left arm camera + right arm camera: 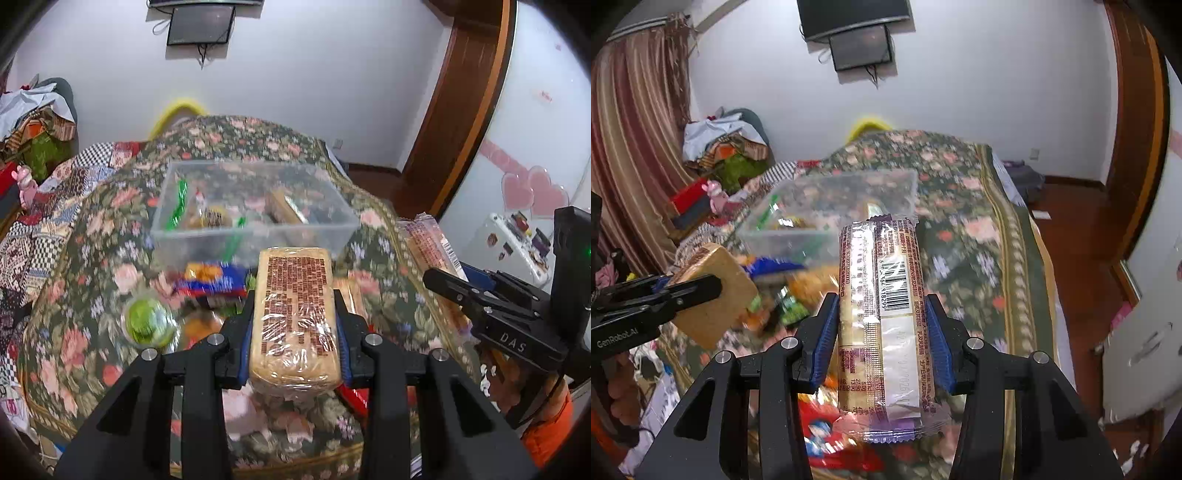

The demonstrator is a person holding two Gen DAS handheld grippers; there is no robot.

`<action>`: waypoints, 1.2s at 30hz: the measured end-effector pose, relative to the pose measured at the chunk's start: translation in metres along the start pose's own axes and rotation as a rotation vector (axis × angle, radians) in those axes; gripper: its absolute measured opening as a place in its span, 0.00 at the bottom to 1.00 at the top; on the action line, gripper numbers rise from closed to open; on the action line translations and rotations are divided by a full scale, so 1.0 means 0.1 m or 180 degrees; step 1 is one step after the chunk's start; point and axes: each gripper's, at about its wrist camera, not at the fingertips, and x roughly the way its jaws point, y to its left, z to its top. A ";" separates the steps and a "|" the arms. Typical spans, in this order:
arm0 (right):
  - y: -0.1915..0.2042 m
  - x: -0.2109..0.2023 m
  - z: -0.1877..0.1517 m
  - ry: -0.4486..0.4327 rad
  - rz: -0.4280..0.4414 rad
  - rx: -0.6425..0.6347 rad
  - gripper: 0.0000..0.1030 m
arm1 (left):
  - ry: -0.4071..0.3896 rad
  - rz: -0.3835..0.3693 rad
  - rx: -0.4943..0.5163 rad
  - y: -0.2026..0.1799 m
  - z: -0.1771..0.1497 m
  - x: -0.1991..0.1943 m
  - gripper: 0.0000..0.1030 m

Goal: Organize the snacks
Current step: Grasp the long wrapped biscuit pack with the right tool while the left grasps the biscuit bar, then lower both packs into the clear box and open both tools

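A floral cloth (92,229) is covering the bench across the middle of both frames. A clear plastic box (255,206) is sitting on it just above frame centre, already holding a few snacks. Loose snack packets (210,280) are lying below the box. In the lower centre of the left wrist view, the left gripper (295,317) is clamping its fingers on a wafer pack (295,306). In the right wrist view, the right gripper (882,325) is gripping a barcoded biscuit pack (882,314) between its blue pads.
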 end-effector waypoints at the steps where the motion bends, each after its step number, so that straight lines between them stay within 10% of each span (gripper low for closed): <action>1: 0.03 0.00 0.03 -0.0025 0.0013 -0.0010 0.41 | -0.0025 0.0004 0.0004 0.01 0.05 -0.01 0.34; 18: 0.23 0.38 0.71 -0.0284 0.0082 -0.0118 0.41 | -0.0232 0.0112 0.0001 0.26 0.78 0.33 0.34; 36: 0.06 1.23 0.96 0.0061 -0.0058 -0.0037 0.41 | 0.0095 0.0266 -0.0077 0.37 1.16 1.33 0.34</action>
